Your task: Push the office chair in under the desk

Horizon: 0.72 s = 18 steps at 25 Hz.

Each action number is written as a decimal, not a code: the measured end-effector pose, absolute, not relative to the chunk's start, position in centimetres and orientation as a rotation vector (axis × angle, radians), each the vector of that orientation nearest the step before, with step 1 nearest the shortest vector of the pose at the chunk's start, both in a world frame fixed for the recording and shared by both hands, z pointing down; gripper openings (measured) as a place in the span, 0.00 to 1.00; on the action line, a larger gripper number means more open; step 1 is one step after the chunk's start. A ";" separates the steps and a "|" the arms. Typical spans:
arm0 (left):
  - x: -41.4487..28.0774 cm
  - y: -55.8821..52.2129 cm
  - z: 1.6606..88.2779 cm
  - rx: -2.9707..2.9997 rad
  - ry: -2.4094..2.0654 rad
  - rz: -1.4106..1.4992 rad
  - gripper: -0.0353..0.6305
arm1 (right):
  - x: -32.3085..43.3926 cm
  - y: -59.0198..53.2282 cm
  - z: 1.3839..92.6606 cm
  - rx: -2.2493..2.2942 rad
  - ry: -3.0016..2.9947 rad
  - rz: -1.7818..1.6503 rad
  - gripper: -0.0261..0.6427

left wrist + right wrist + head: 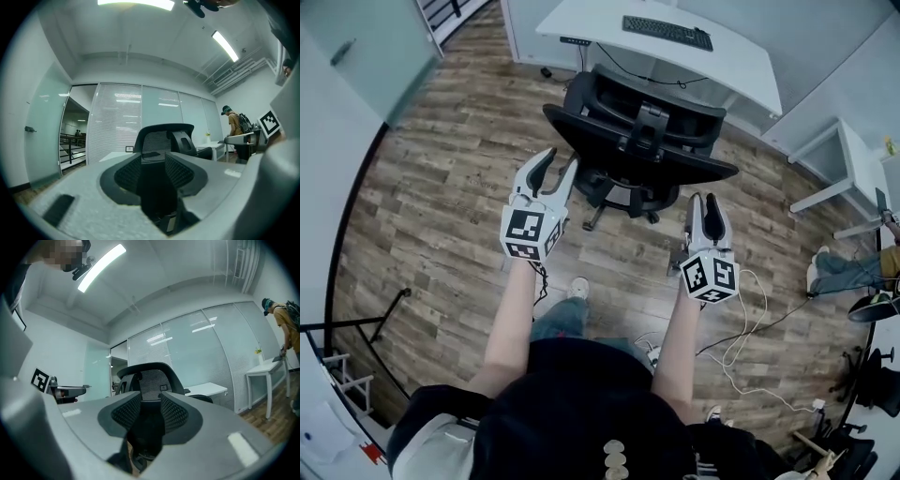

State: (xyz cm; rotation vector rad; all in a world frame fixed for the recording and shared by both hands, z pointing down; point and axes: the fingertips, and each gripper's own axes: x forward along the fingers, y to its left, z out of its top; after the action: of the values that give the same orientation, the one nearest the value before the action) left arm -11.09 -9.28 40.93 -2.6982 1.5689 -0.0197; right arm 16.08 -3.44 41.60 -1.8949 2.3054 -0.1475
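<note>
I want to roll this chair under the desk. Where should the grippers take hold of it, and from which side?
Probably the backrest's top rim, from behind. The chair has its back to you and faces the desk, so that wide rim is its nearest part. Both open and empty, the left gripper and right gripper could take one end each.

Both of our bare forearms stretch forward, well apart: left forearm point(508, 319), right forearm point(675, 342). Our left gripper point(560, 161) reaches a little farther and tilts toward the right, jaws standing apart. Our right gripper point(706, 199) points straight ahead, jaws likewise apart. The marker cubes point(530, 234) sit nearest our wrists, facing up.
</note>
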 end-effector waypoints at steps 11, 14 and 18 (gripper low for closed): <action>-9.6 -18.7 39.0 -2.724 1.460 -0.013 0.27 | 17.2 -11.2 40.3 -1.953 2.241 -0.120 0.22; -9.2 -20.0 39.0 -2.726 1.447 -0.025 0.27 | 17.8 -12.4 40.3 -1.959 2.241 -0.127 0.22; -8.5 -21.4 38.9 -2.715 1.423 -0.071 0.27 | 18.4 -13.8 39.9 -1.948 2.298 -0.111 0.22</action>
State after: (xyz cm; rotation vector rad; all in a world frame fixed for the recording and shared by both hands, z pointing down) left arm -8.48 -21.41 38.89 -2.7153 1.4227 -0.0708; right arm 18.45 -13.78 39.89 -1.9482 2.2985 -0.1115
